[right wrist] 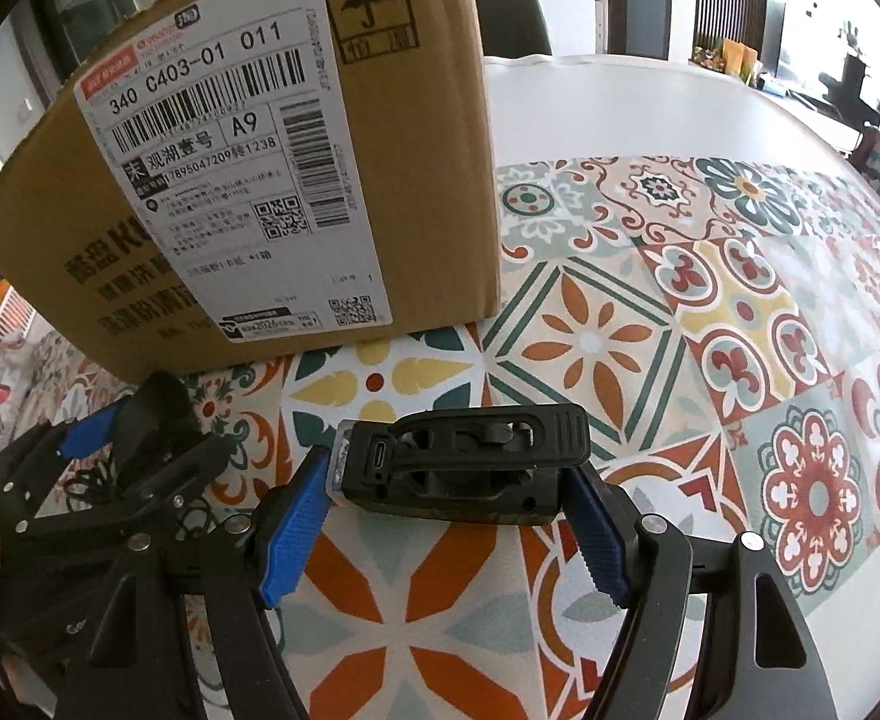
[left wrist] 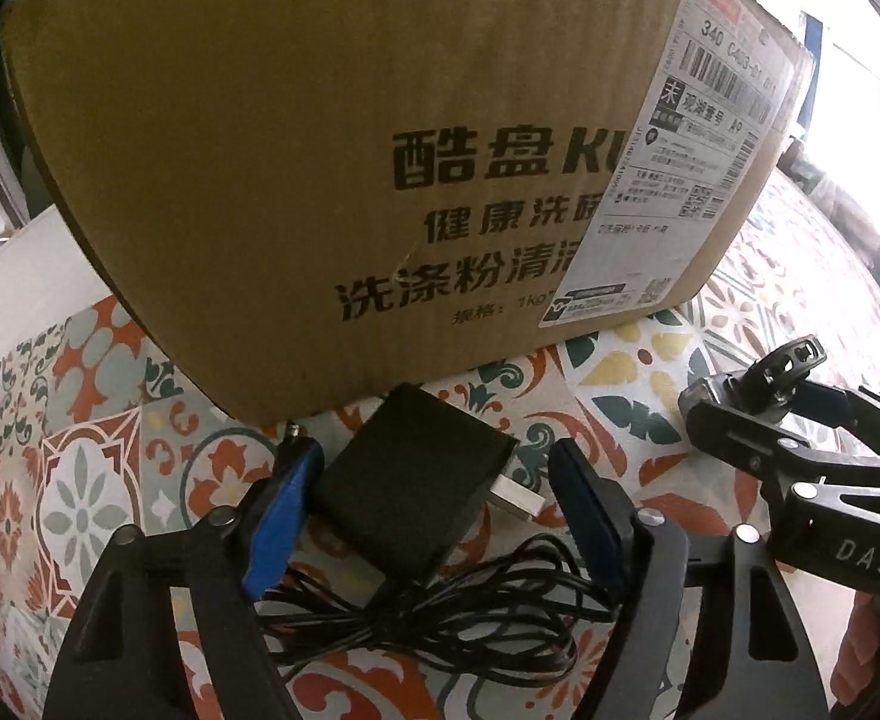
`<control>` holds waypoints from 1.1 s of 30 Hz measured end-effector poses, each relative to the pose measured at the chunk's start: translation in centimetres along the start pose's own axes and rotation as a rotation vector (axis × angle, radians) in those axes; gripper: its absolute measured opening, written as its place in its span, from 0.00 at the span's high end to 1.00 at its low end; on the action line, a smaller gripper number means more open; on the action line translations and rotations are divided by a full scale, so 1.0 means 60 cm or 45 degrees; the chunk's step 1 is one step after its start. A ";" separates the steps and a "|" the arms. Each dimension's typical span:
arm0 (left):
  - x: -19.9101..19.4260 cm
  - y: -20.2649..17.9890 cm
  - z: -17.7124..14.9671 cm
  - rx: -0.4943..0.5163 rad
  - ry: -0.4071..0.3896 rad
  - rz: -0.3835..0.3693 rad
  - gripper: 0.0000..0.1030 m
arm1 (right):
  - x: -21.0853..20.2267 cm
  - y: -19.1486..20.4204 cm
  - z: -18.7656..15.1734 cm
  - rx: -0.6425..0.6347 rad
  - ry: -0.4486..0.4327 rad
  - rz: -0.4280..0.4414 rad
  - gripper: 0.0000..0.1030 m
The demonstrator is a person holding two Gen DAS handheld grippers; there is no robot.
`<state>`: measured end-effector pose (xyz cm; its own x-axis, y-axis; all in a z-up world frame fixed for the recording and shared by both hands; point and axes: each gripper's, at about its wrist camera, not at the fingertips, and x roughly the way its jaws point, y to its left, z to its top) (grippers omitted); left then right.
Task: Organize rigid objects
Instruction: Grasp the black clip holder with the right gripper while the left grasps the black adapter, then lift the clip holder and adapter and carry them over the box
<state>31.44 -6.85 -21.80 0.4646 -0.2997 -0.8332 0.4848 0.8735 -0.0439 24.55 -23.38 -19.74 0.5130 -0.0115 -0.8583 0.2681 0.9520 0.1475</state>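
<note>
A black power adapter (left wrist: 416, 480) with white plug prongs lies on the patterned tablecloth (left wrist: 86, 480), its black cable (left wrist: 428, 606) bundled just in front of it. My left gripper (left wrist: 431, 447) stands open around the adapter; the left blue pad is at its edge and a gap shows at the right pad. My right gripper (right wrist: 445, 465) is shut on a black clip-on device (right wrist: 463, 462) with a USB-C port, holding it end to end. In the left wrist view the right gripper (left wrist: 769, 402) and the device (left wrist: 790, 363) sit to the right.
A large cardboard box (right wrist: 248, 180) with a shipping label stands right behind both grippers, also filling the left wrist view as the box (left wrist: 320, 150). The patterned cloth (right wrist: 679, 330) spreads to the right, with white tabletop (right wrist: 619, 108) and a dark chair (right wrist: 511, 18) beyond.
</note>
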 end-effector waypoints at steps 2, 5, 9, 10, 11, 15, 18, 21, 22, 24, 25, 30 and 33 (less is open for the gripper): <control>-0.002 0.000 -0.002 -0.008 -0.009 -0.003 0.33 | 0.005 0.006 -0.008 -0.002 0.002 0.000 0.28; -0.009 0.007 -0.008 -0.033 -0.018 -0.008 0.34 | 0.007 0.007 -0.014 -0.004 0.004 0.012 0.28; -0.020 0.011 -0.024 -0.068 -0.005 -0.034 0.34 | -0.001 0.012 -0.022 -0.008 -0.004 0.029 0.28; -0.022 0.014 -0.024 -0.070 -0.004 -0.035 0.34 | -0.004 0.012 -0.023 -0.012 -0.006 0.030 0.28; -0.026 0.014 -0.028 -0.075 -0.005 -0.033 0.34 | -0.007 0.013 -0.025 -0.014 -0.008 0.031 0.28; -0.047 0.017 -0.039 -0.093 -0.024 -0.028 0.34 | -0.018 0.013 -0.032 -0.018 -0.018 0.032 0.28; -0.067 0.012 -0.043 -0.101 -0.044 -0.018 0.34 | -0.028 0.013 -0.034 -0.017 -0.021 0.044 0.28; -0.097 0.018 -0.043 -0.106 -0.070 -0.015 0.34 | -0.046 0.017 -0.035 -0.023 -0.035 0.054 0.28; -0.105 0.016 -0.044 -0.110 -0.078 -0.013 0.34 | -0.052 0.019 -0.034 -0.015 -0.041 0.046 0.28; -0.125 0.018 -0.042 -0.121 -0.101 -0.007 0.34 | -0.068 0.021 -0.031 -0.022 -0.059 0.050 0.28; -0.135 0.020 -0.042 -0.127 -0.111 -0.008 0.34 | -0.076 0.023 -0.029 -0.026 -0.069 0.052 0.28; -0.188 0.028 -0.033 -0.157 -0.161 -0.001 0.34 | -0.121 0.028 -0.015 -0.039 -0.126 0.052 0.28; -0.213 0.014 -0.021 -0.155 -0.193 0.009 0.34 | -0.148 0.033 -0.009 -0.049 -0.159 0.053 0.28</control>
<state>24.98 -1.80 -11.86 0.5786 -0.3395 -0.7416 0.3918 0.9132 -0.1123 20.08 -21.26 -12.11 0.6215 -0.0074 -0.7834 0.2143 0.9634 0.1609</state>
